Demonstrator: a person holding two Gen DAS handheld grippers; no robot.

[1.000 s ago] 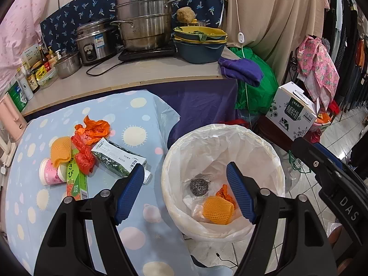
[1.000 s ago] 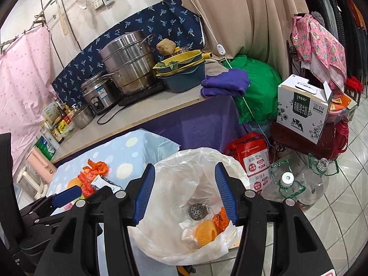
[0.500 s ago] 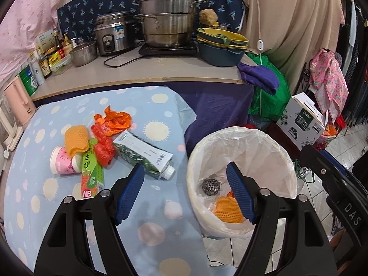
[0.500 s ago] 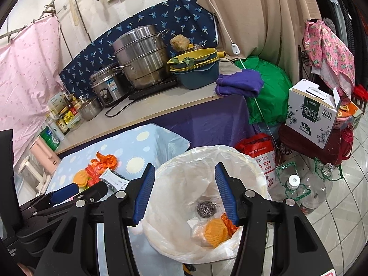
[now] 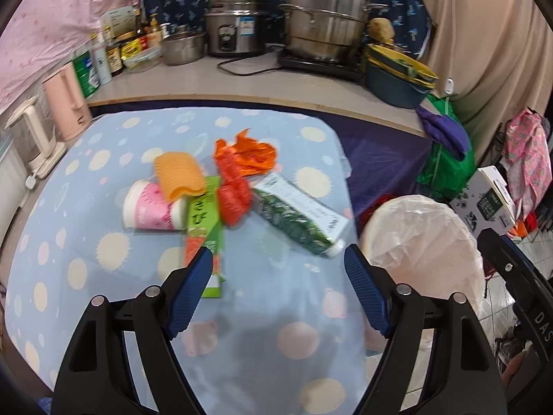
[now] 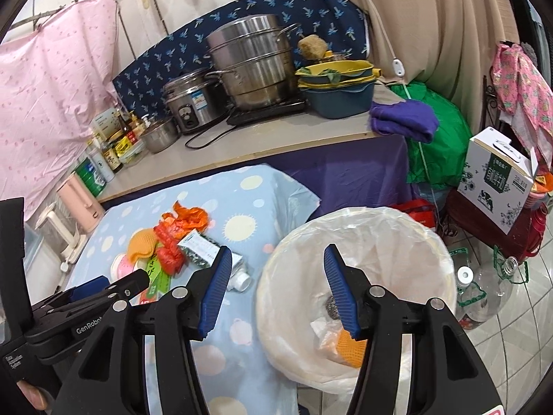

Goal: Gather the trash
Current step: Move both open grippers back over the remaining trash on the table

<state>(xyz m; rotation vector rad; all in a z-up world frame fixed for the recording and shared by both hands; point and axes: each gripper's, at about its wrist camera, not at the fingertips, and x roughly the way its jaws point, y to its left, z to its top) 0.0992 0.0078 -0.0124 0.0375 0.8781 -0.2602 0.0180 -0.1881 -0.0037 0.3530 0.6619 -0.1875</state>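
Note:
Trash lies on the blue dotted tablecloth (image 5: 103, 252): a pink paper cup (image 5: 148, 209) on its side, an orange mesh pad (image 5: 179, 174), a green wasabi box (image 5: 204, 238), red and orange wrappers (image 5: 242, 169), and a green-and-white tube (image 5: 300, 214). My left gripper (image 5: 278, 294) is open and empty above the cloth, just short of the pile. My right gripper (image 6: 274, 287) is open and empty over the near rim of the white-lined bin (image 6: 356, 242), which holds a steel scourer (image 6: 331, 306) and an orange mesh pad (image 6: 350, 347). The bin also shows in the left wrist view (image 5: 425, 238).
A counter behind the table holds a steamer pot (image 5: 328, 14), a rice cooker (image 5: 235, 24), stacked basins (image 5: 397, 76) and bottles (image 5: 114, 55). On the floor right of the bin stand a milk carton box (image 6: 497, 176) and plastic bottles (image 6: 484, 290).
My left gripper has swung left from over the bin to over the table, facing the trash pile. My right gripper has shifted slightly left and stays over the bin. Both stay open.

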